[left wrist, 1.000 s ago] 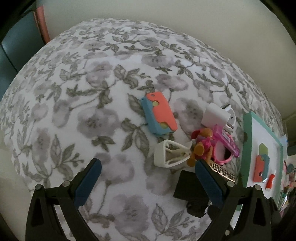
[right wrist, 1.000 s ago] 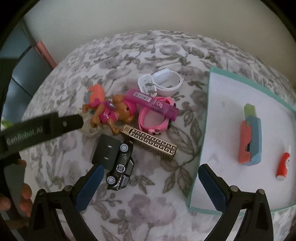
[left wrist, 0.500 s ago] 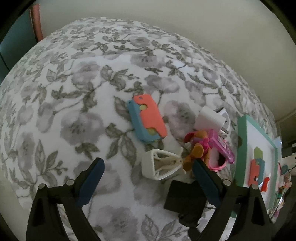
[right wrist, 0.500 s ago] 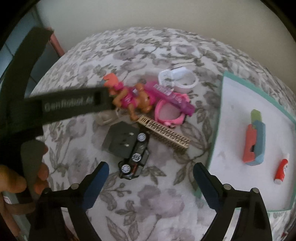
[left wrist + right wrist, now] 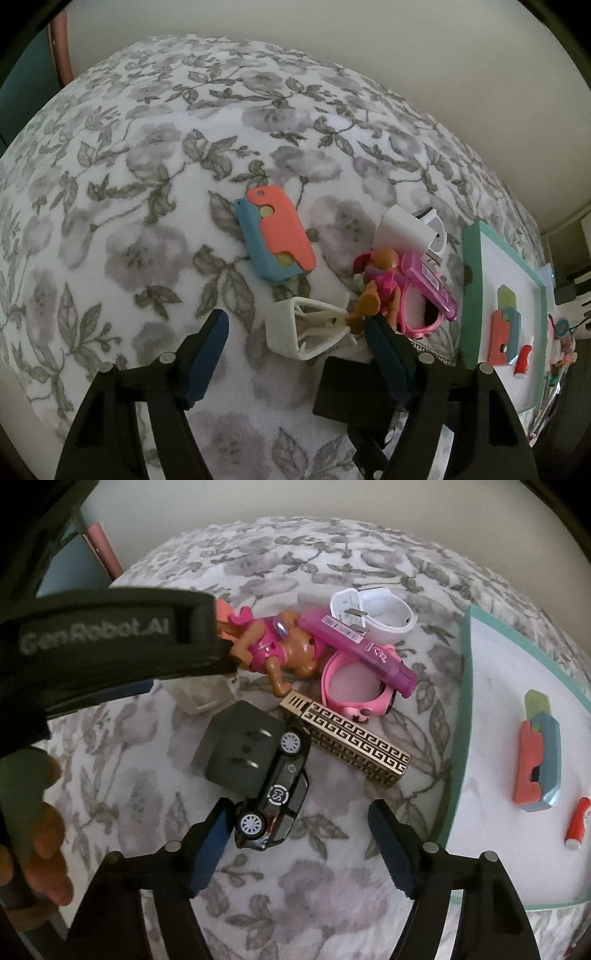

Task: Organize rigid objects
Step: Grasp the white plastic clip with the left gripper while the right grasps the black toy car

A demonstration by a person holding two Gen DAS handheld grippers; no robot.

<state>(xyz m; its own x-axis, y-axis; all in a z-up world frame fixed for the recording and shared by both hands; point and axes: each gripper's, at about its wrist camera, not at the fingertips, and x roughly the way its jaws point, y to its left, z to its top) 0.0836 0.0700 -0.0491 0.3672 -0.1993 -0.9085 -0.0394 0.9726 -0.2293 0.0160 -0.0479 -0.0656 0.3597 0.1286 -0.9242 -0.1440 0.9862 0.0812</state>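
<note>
On the flowered cloth lies a pile of small things. A white lattice piece (image 5: 295,328) sits between the fingers of my left gripper (image 5: 295,332); its jaws are closing and the pads stand clear of it. In the right wrist view a black toy car (image 5: 275,797) lies between the fingers of my right gripper (image 5: 299,830). These jaws are closing too, the left pad close to the car's rear and the right pad well apart. A black plug adapter (image 5: 236,753) leans on the car. A teal-rimmed white tray (image 5: 460,738) holds a coral-and-blue block (image 5: 539,760) and a small red tube (image 5: 576,823).
Around the car lie a gold patterned box (image 5: 351,746), a dog figurine (image 5: 273,646), a purple tube (image 5: 354,646), a pink band (image 5: 354,698) and a white band (image 5: 384,616). Another coral-and-blue block (image 5: 275,236) lies left of the pile. The left gripper's body (image 5: 110,642) and a hand (image 5: 44,830) fill the left side.
Both grippers' jaws have narrowed. The right gripper has come down closer over the black car. The left gripper's body now covers more of the right view.
</note>
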